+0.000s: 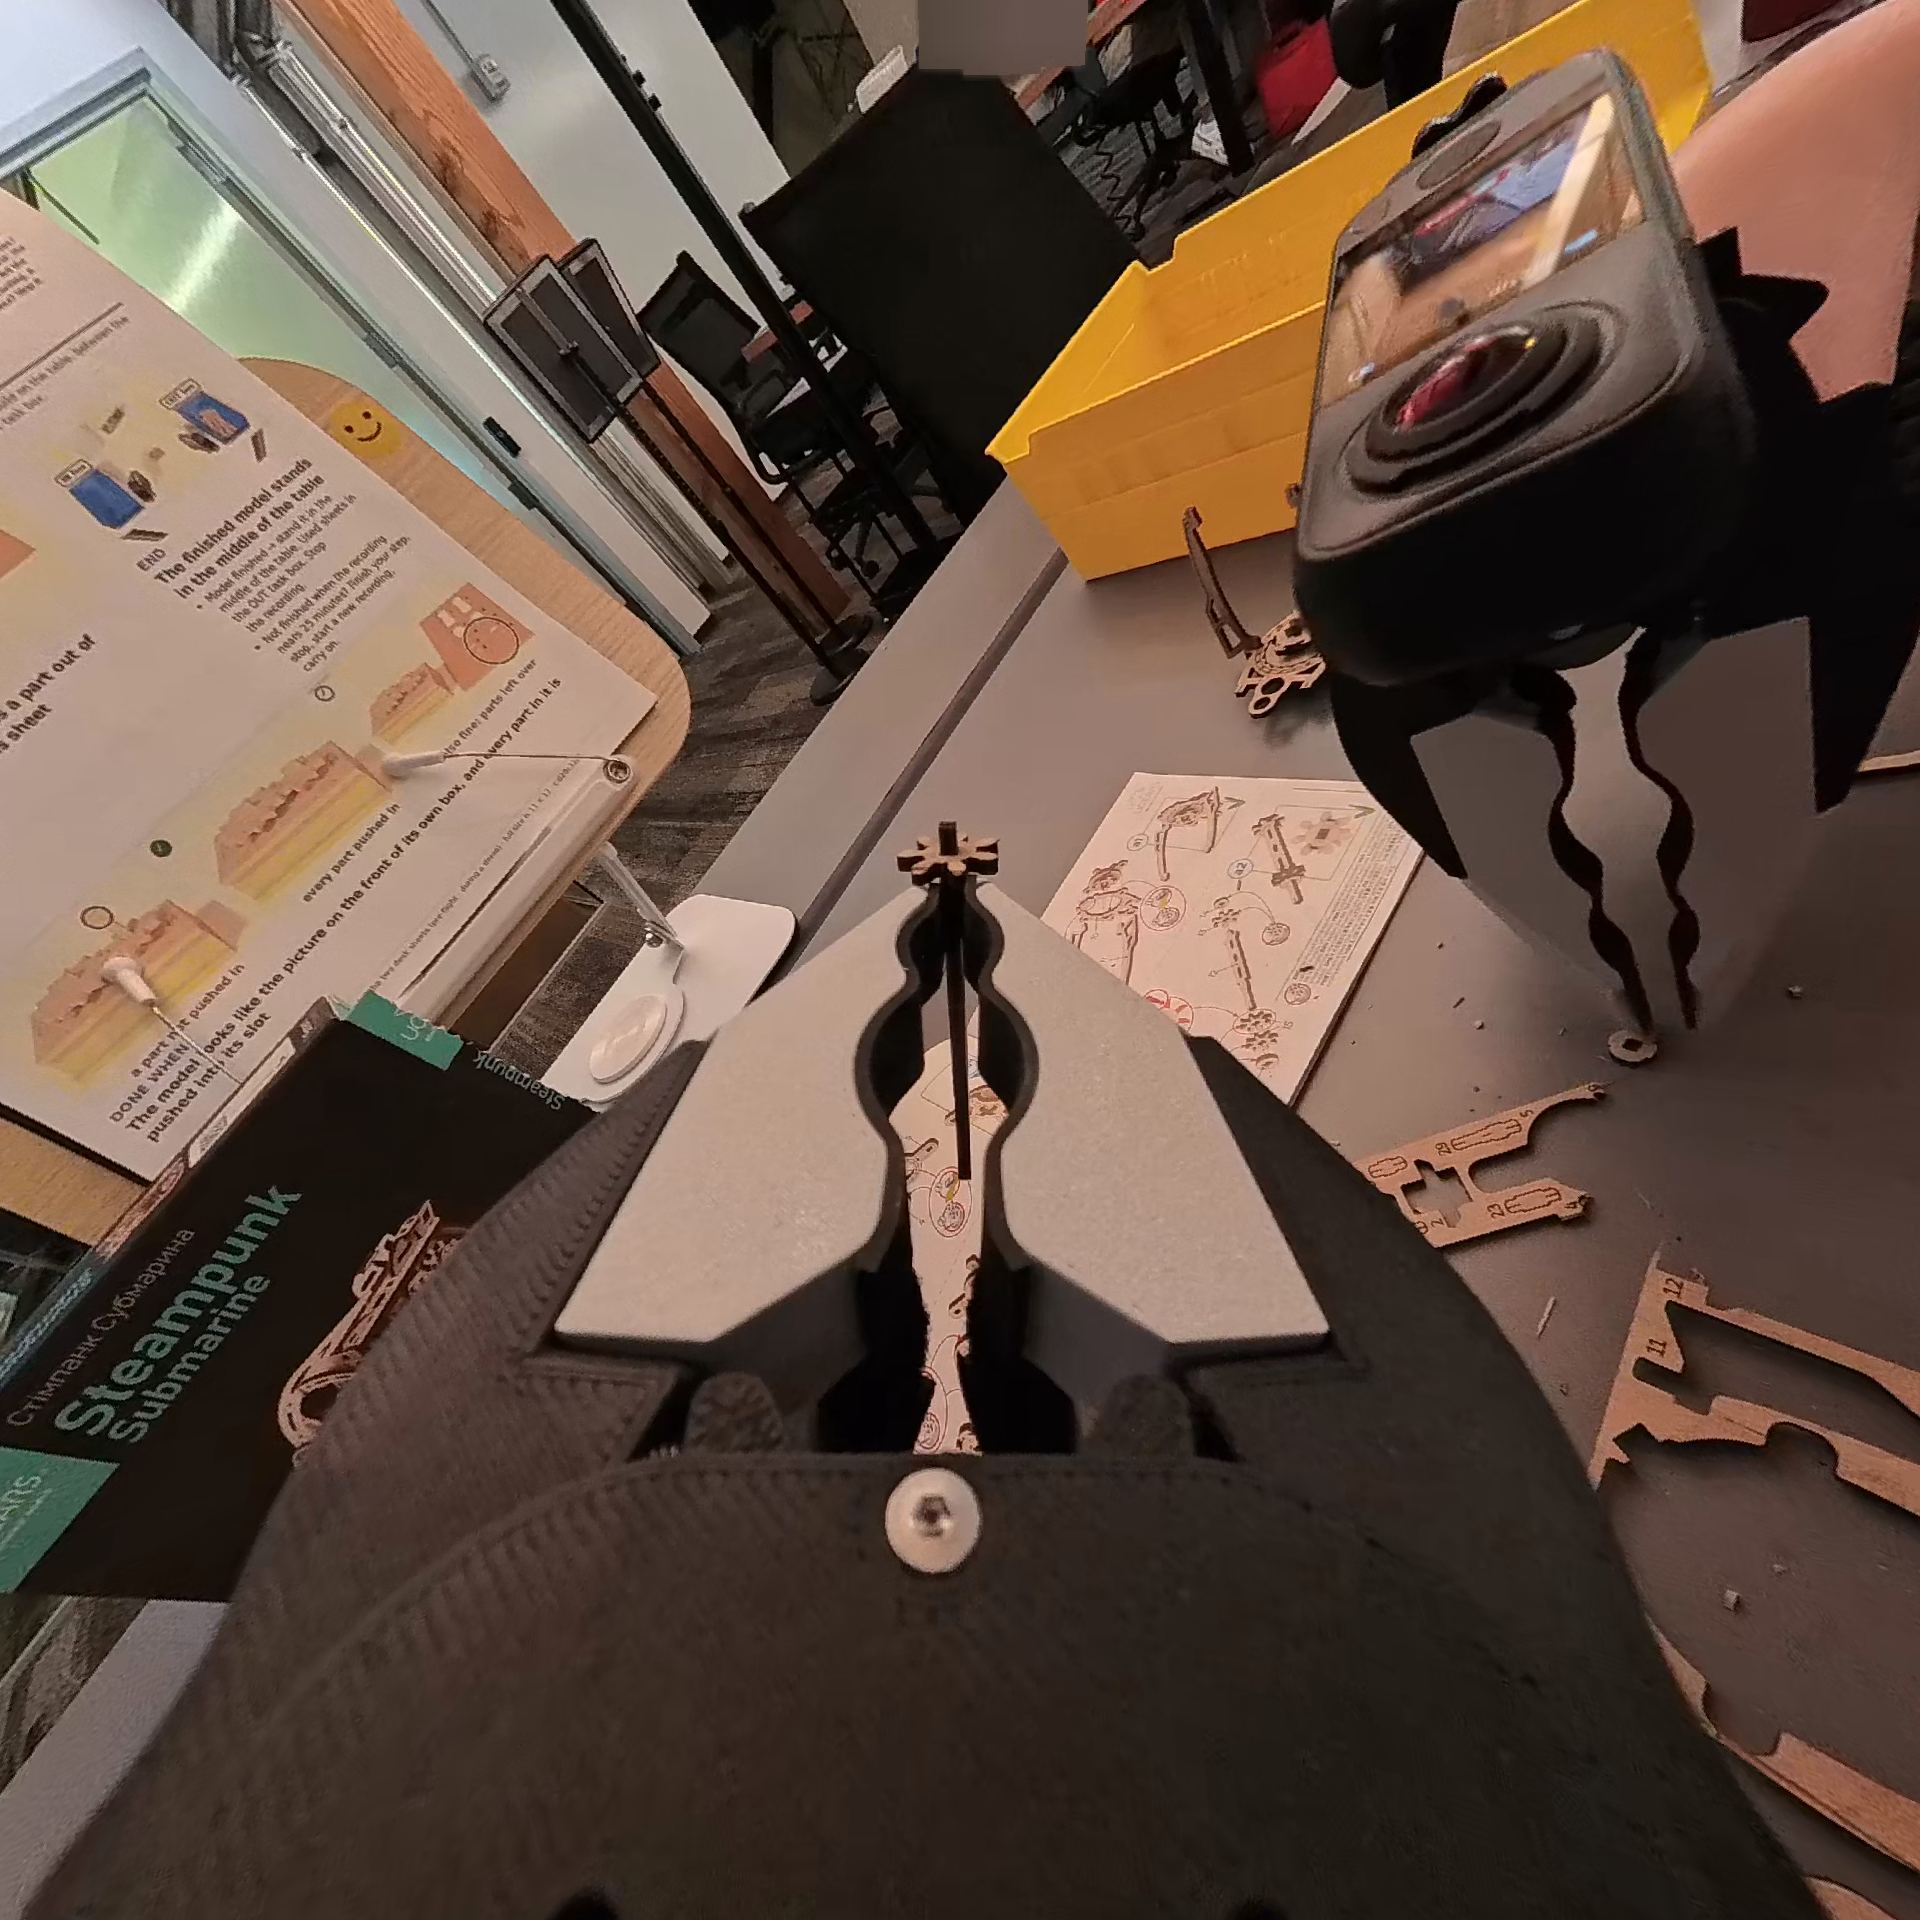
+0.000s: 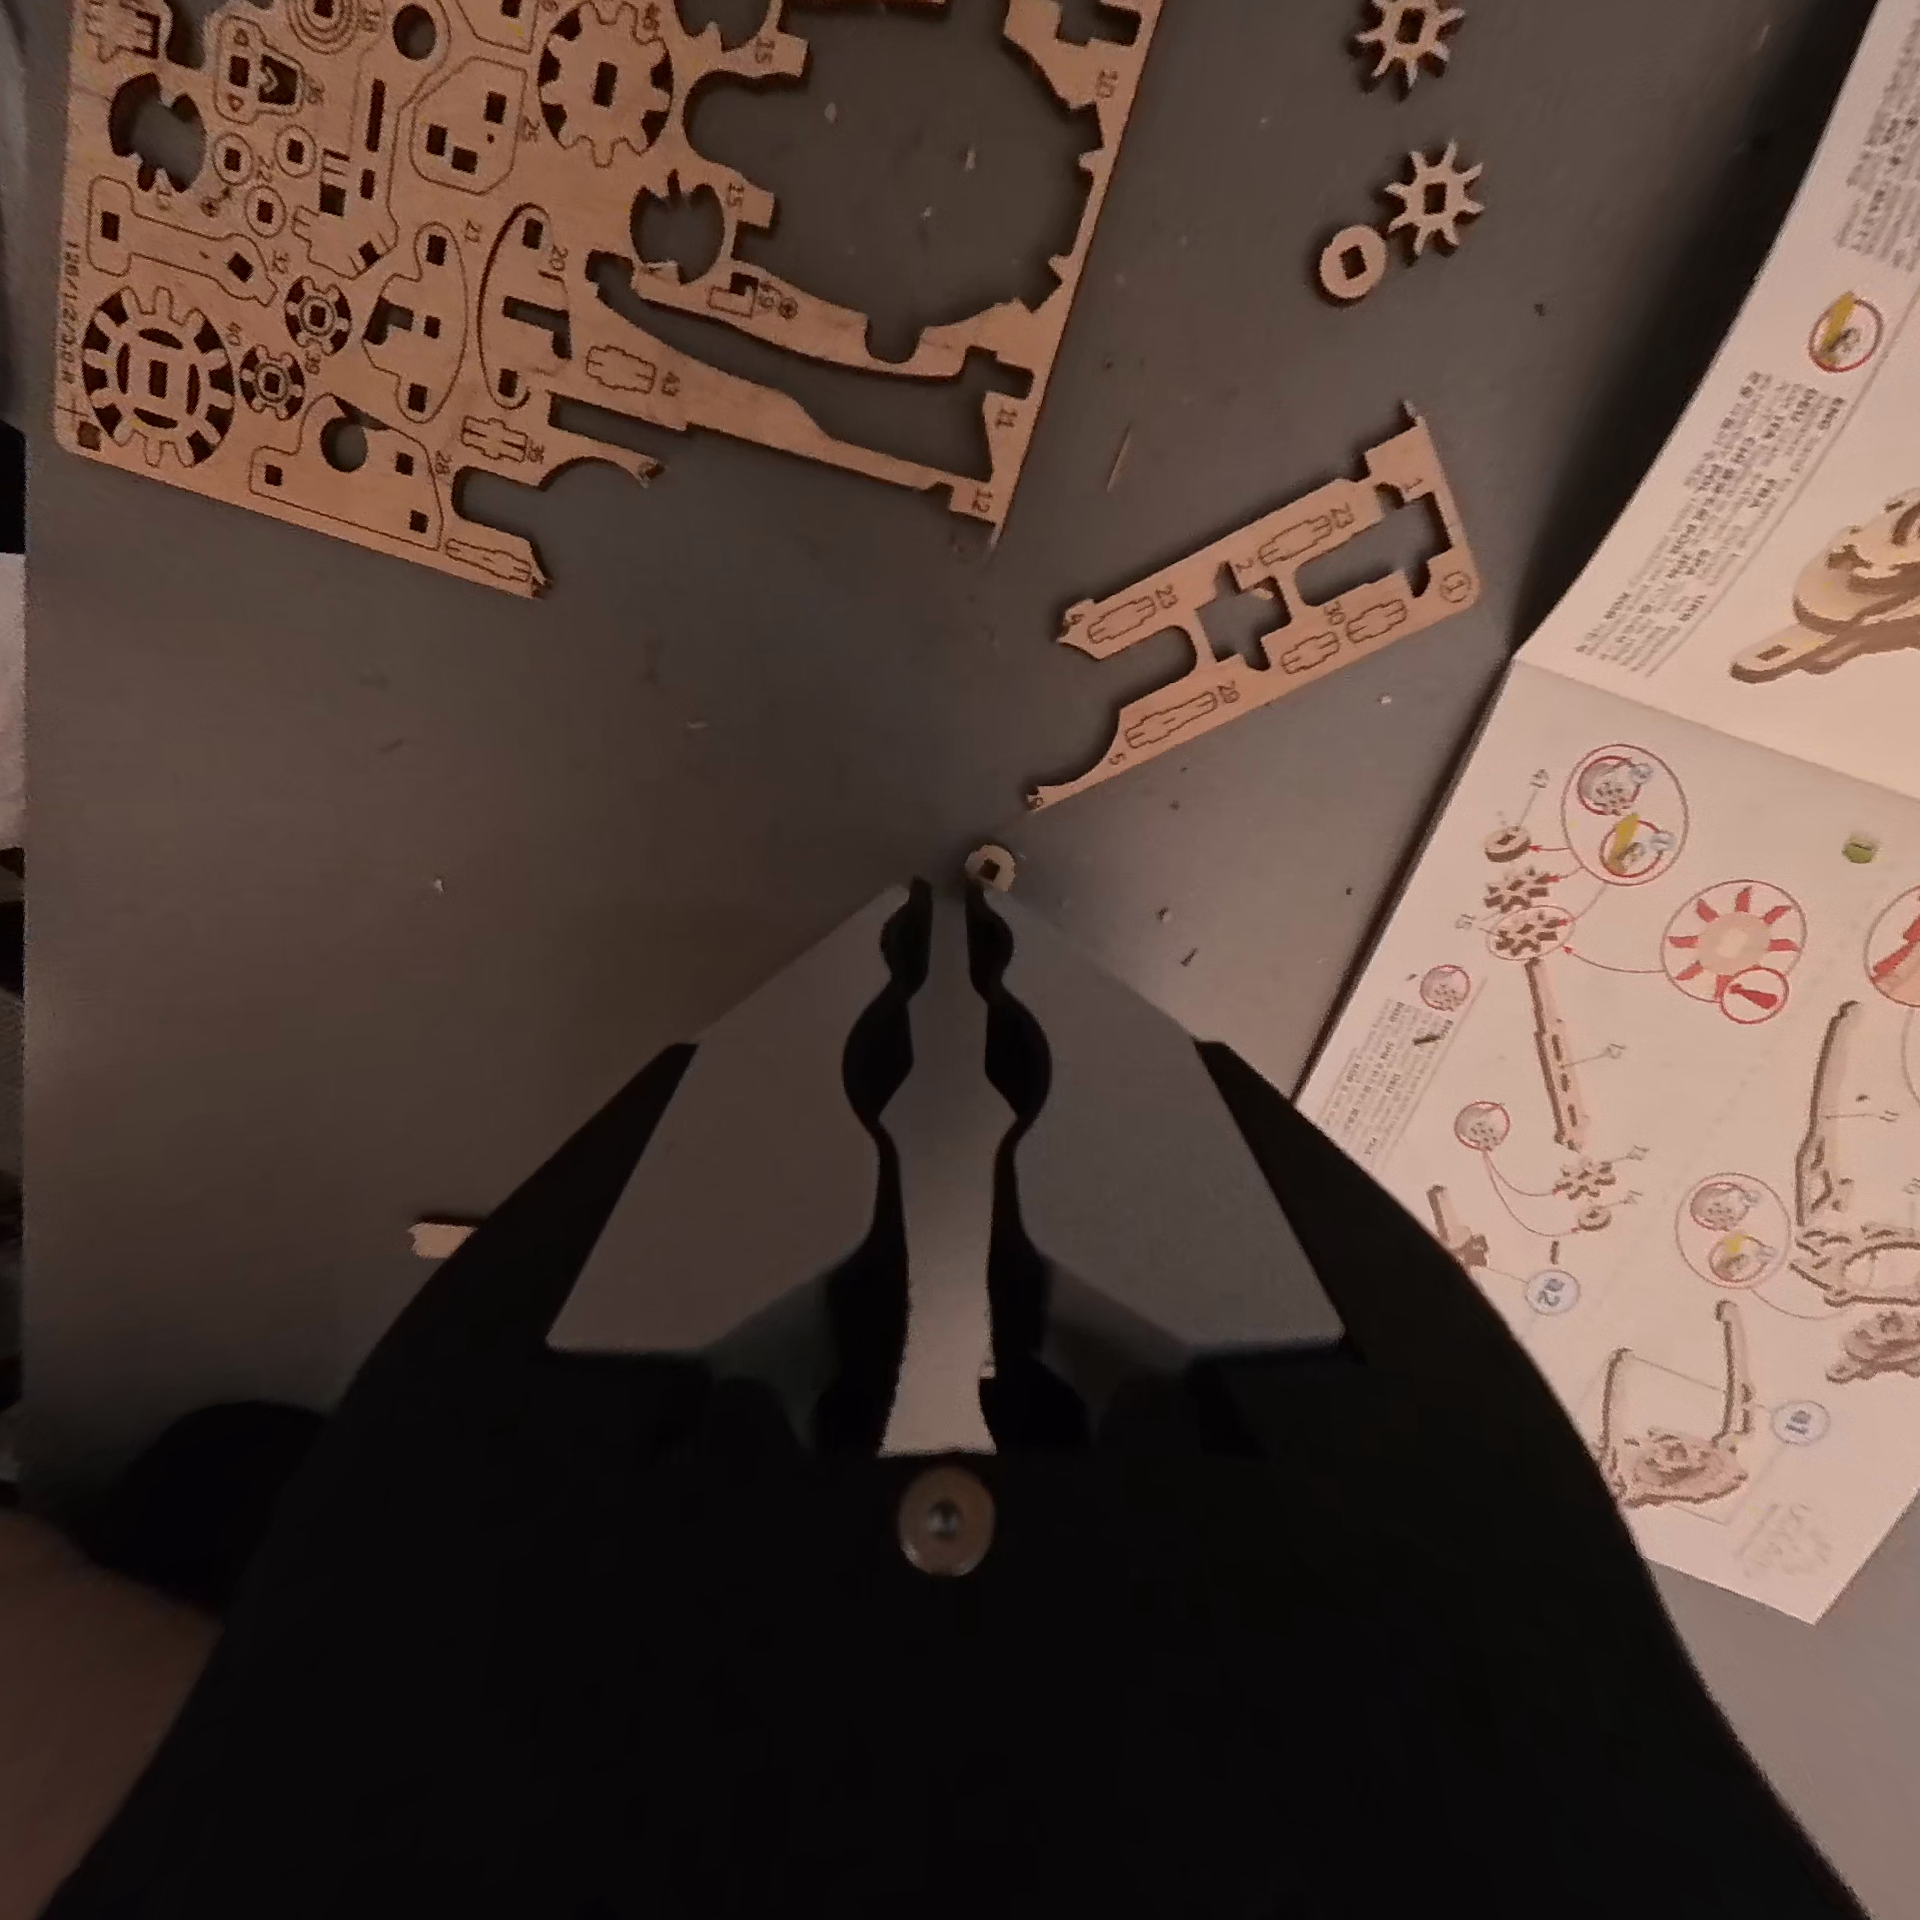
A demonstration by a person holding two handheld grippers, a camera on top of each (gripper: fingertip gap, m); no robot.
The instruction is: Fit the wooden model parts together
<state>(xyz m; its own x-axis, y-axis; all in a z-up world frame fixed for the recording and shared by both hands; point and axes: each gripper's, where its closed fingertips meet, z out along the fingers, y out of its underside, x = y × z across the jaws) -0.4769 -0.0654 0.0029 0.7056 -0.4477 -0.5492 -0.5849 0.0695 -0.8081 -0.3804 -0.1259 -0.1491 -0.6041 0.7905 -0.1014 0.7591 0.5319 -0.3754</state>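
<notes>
Left gripper (image 1: 951,883) clamped on thin dark wooden axle (image 1: 954,997) carrying small gear (image 1: 951,858); right gripper (image 2: 945,896) slightly parted, empty, beside small wooden washer (image 2: 989,864).

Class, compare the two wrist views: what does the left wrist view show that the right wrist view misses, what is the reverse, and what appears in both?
Only the left wrist view shows the left tongs shut on a thin axle with a small gear, a yellow bin and the kit box.

Only the right wrist view shows two loose gears and the large parts sheet from above.

Both show the small ring at the right tongs, the narrow offcut and the instruction sheet.
</notes>
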